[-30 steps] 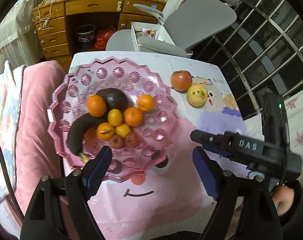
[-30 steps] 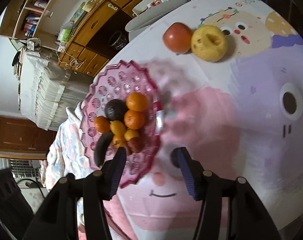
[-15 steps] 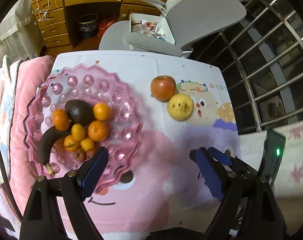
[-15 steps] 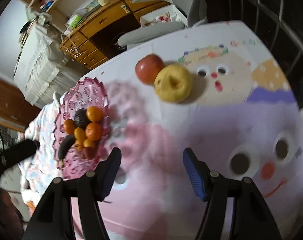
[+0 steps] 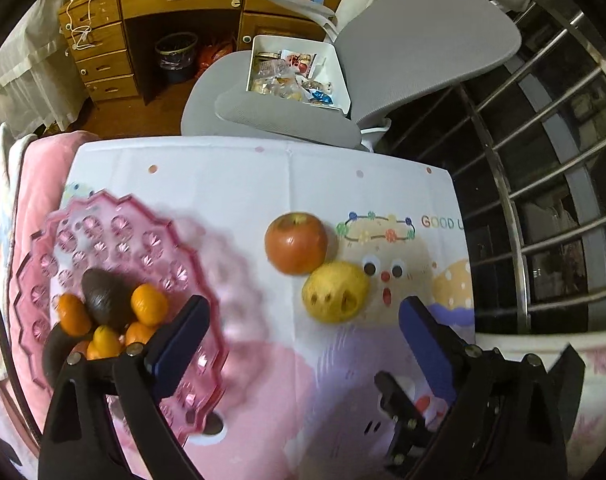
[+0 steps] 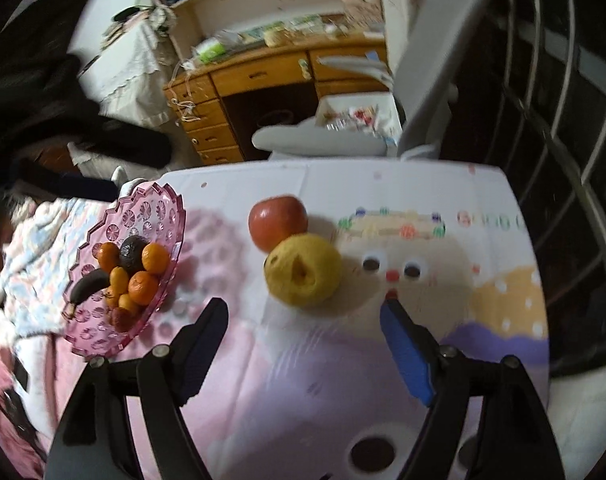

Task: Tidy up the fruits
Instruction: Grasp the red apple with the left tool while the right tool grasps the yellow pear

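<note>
A scalloped, faceted pink plastic tray at the left holds round glossy oranges and dark fruit. Right of it, on the smooth printed cloth, a red apple touches a lumpy yellow fruit. Left gripper and right gripper both hang above the cloth, jaws spreading with nothing between them.

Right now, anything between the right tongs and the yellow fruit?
Nothing: the right wrist view shows only bare printed tablecloth between the opening, empty right tongs and the yellow fruit.

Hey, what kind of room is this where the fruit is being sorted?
Most likely a bedroom or study at home, not a kitchen. A wooden desk with drawers and a grey office chair stand behind the table, and a pink blanket, probably on a bed, lies beside it.
</note>
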`<action>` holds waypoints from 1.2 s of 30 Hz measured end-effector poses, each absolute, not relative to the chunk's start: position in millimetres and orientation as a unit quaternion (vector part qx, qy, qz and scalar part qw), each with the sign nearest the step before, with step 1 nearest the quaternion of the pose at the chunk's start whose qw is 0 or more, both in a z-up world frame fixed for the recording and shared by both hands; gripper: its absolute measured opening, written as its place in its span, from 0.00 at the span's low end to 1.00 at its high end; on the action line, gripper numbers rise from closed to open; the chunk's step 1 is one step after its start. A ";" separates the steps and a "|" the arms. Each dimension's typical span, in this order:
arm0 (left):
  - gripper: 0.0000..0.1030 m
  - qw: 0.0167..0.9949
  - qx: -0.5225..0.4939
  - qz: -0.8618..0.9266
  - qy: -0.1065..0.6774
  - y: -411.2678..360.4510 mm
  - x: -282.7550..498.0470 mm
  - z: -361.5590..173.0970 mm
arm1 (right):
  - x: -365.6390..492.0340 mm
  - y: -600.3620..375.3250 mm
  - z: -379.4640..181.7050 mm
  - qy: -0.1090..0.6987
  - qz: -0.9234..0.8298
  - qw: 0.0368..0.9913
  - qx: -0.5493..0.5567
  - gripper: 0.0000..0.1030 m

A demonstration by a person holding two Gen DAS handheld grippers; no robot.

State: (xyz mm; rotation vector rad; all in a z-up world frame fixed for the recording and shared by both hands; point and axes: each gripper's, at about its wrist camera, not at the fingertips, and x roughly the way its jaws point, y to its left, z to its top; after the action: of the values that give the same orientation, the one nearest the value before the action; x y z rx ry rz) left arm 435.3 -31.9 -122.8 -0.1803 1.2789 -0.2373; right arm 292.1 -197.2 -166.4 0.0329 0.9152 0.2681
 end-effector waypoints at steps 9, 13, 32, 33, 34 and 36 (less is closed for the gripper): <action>0.92 0.775 -0.070 -0.091 0.621 -55.7 480.1 -177.1 | 314.9 -185.1 -189.0 0.401 0.158 0.901 -0.054 0.77; 0.92 0.765 -0.058 -0.082 0.636 -63.3 491.9 -202.2 | 323.6 -179.0 -204.6 0.397 0.160 0.901 -0.076 0.77; 0.92 0.752 -0.036 -0.048 0.656 -78.0 514.7 -267.9 | 349.9 -157.6 -253.3 0.412 0.182 0.888 -0.097 0.78; 0.89 0.753 -0.032 -0.048 0.655 -79.7 514.9 -268.1 | 350.8 -157.0 -254.4 0.414 0.181 0.887 -0.095 0.78; 0.81 0.753 -0.031 -0.053 0.655 -81.2 514.6 -268.5 | 351.6 -156.8 -255.2 0.416 0.180 0.886 -0.093 0.77; 0.76 0.747 -0.043 -0.058 0.661 -81.0 514.1 -270.6 | 352.1 -156.4 -255.9 0.420 0.177 0.885 -0.092 0.77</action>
State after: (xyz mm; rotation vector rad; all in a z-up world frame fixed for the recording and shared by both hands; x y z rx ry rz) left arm 514.1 -81.0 -270.6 -0.0946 1.4450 -0.1258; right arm 352.1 -156.4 -255.9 -0.1915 0.8740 0.3689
